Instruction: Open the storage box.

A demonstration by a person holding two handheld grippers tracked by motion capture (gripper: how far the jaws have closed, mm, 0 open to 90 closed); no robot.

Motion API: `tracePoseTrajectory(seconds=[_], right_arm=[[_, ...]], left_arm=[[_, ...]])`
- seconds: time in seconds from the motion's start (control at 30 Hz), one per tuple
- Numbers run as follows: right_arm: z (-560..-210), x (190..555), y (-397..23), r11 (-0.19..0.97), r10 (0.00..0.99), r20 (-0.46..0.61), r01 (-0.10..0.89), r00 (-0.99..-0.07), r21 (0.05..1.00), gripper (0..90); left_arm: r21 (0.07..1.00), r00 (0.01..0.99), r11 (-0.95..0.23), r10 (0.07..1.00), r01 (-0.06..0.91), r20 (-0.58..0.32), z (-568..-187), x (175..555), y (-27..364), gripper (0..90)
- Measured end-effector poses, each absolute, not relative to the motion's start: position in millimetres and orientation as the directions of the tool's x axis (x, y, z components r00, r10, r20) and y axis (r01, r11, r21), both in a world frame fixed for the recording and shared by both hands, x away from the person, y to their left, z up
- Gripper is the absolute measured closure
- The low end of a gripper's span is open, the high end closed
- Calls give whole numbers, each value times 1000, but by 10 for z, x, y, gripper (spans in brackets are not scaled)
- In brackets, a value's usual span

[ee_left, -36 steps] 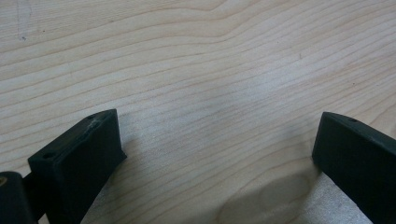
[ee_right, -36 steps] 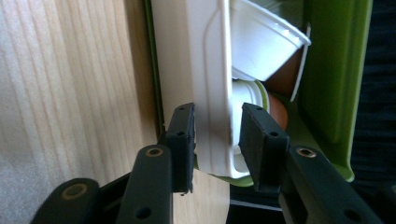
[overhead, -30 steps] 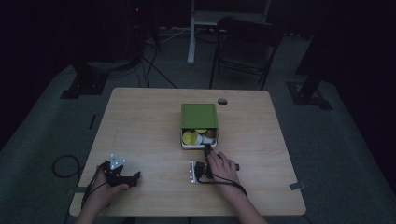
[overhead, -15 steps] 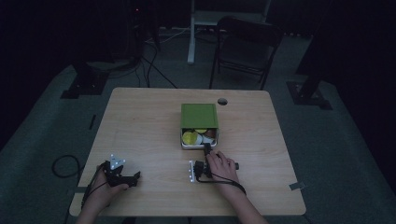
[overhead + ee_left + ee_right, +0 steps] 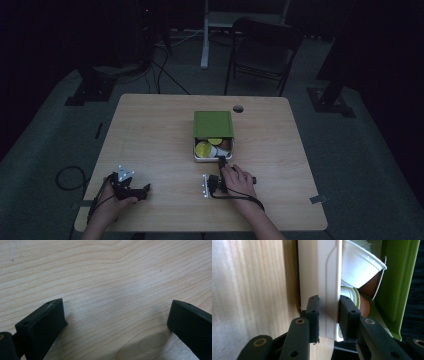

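The box point(image 5: 213, 136) sits a little right of the table's point(image 5: 150, 130) middle, toward the far side. It has a flat green lid point(image 5: 213, 123) and a white tray point(image 5: 206, 158) pulled out from under it toward the person, like a drawer. In the open part lie round capsules point(image 5: 204, 148), one with a yellow top, one greenish, one reddish brown. In the right gripper view the tray's front wall point(image 5: 328, 277) is plain white plastic with a moulded ridge, white cups point(image 5: 358, 265) with brown foil crowd behind it, and the green shell point(image 5: 398, 282) stands beyond. No brand, label or writing can be read on any of it.

The box's long axis runs from the person's side to the far edge, and its open end faces the person.

The right gripper point(image 5: 220, 163) reaches to that open end, and its jaws have just been closing: they now pinch the tray's front wall point(image 5: 328, 315), one pad outside, one inside. The right hand point(image 5: 238, 181) rests on the table just behind it.

The left gripper point(image 5: 131, 188) lies near the table's front left corner, well apart from the box, held by the left hand point(image 5: 116, 202). Its jaws stand wide apart over bare wood point(image 5: 107, 290), with nothing between them.
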State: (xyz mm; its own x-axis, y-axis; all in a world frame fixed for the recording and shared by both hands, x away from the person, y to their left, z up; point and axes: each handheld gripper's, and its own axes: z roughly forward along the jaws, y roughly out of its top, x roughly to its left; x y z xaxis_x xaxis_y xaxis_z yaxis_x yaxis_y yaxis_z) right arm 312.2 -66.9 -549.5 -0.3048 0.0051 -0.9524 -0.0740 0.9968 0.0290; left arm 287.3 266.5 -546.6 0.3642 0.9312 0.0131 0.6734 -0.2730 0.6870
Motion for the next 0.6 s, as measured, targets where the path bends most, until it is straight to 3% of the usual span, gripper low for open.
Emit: tracePoseTrajectory(seconds=[0.6], right_arm=[[-5483, 2944, -701, 995, 6, -948, -93, -319, 38, 721]], left_arm=[[686, 364, -274, 931, 674, 13, -5465, 2872, 2665, 17]])
